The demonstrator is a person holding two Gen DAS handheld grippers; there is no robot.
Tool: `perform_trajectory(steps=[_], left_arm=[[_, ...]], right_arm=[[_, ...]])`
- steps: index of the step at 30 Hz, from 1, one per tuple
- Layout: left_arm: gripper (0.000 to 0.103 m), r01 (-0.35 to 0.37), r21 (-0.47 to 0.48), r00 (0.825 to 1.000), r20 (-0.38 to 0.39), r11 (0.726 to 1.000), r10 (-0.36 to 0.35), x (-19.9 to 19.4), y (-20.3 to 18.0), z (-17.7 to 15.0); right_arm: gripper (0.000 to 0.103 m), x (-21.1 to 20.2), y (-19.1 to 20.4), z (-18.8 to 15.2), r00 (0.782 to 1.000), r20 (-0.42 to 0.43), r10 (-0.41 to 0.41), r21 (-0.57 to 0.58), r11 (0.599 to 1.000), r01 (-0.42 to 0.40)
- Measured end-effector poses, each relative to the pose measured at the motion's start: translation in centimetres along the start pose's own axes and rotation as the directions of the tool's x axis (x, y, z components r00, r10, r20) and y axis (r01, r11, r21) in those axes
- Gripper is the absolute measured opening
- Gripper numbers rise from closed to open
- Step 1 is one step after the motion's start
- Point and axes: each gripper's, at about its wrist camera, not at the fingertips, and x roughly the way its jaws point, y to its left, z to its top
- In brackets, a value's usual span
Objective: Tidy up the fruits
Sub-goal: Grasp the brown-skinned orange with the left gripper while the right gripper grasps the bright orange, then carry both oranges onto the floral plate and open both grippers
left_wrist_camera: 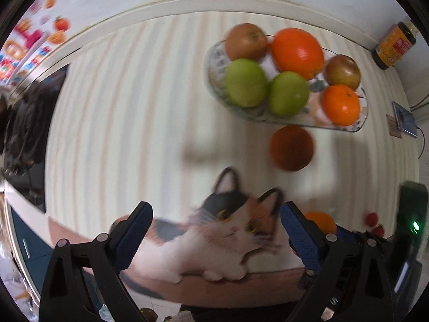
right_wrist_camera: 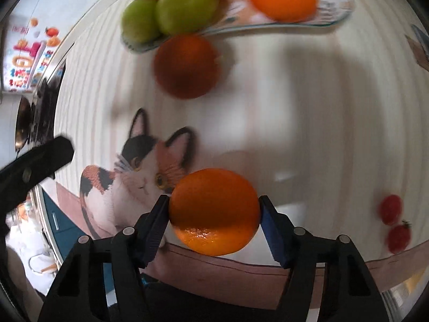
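Note:
My right gripper (right_wrist_camera: 214,209) is shut on an orange (right_wrist_camera: 214,212) and holds it above the tablecloth; the same orange shows in the left wrist view (left_wrist_camera: 321,221) behind my right finger. My left gripper (left_wrist_camera: 215,224) is open and empty over the printed cat. A glass fruit plate (left_wrist_camera: 214,61) at the back holds green apples (left_wrist_camera: 245,81), oranges (left_wrist_camera: 297,49) and brown-red apples (left_wrist_camera: 246,41). A dark orange (left_wrist_camera: 291,148) lies on the cloth just in front of the plate, and also shows in the right wrist view (right_wrist_camera: 186,65).
Two small strawberries (right_wrist_camera: 391,209) lie at the right of the cloth. A jar (left_wrist_camera: 394,45) stands at the back right by the wall. A phone (left_wrist_camera: 405,119) with a cable lies at the right edge. A stove area (left_wrist_camera: 29,123) is at the left.

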Motion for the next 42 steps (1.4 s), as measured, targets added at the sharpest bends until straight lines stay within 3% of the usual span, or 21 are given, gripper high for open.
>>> perform_trajectory(steps=[5,12,14,16,26,34,42], left_arm=[[0.098,0.057,0.066,0.998,-0.043,0.996,-0.055,2.5,-4.0,3.1],[0.096,0.079,0.11,0.992,-0.102,0.991,-0.068,6.2,-7.3,5.6],[0.083,0.086,0.116,0.993,-0.089,0.989,-0.076,6.4,-7.9,5.9],[0.056,0.1,0.11,0.992,-0.091,0.989,-0.09,6.6,-8.2,5.9],[0.055,0.123,0.093,0.99,-0.084,0.988,-0.116,5.2,-7.2,3.0],[0.055,0.129,0.057,0.987,-0.1,0.99,-0.123,4.7,-5.4,-1.2],[0.055,0.138,0.007,0.985,-0.104,0.99,-0.137,5.7,-2.5,-2.9]], right_arm=[[0.069,-2.3,-4.1,1.3,0.999,0.044,-0.011,0.079,0.997,0.007],[0.069,-2.1,-7.2,3.1,1.0,0.022,0.01,0.116,0.993,-0.013],[0.069,-1.9,-7.5,3.1,1.0,0.013,0.017,0.119,0.993,-0.018],[0.07,-1.8,-7.9,3.1,1.0,0.01,0.029,0.128,0.991,-0.03],[0.074,-3.7,-8.4,3.6,0.999,0.009,0.048,0.114,0.992,-0.048],[0.074,-3.4,-6.5,3.1,0.999,-0.017,-0.048,-0.004,0.999,0.048],[0.068,-3.1,-6.5,3.3,0.997,0.018,-0.071,-0.035,0.997,0.071]])
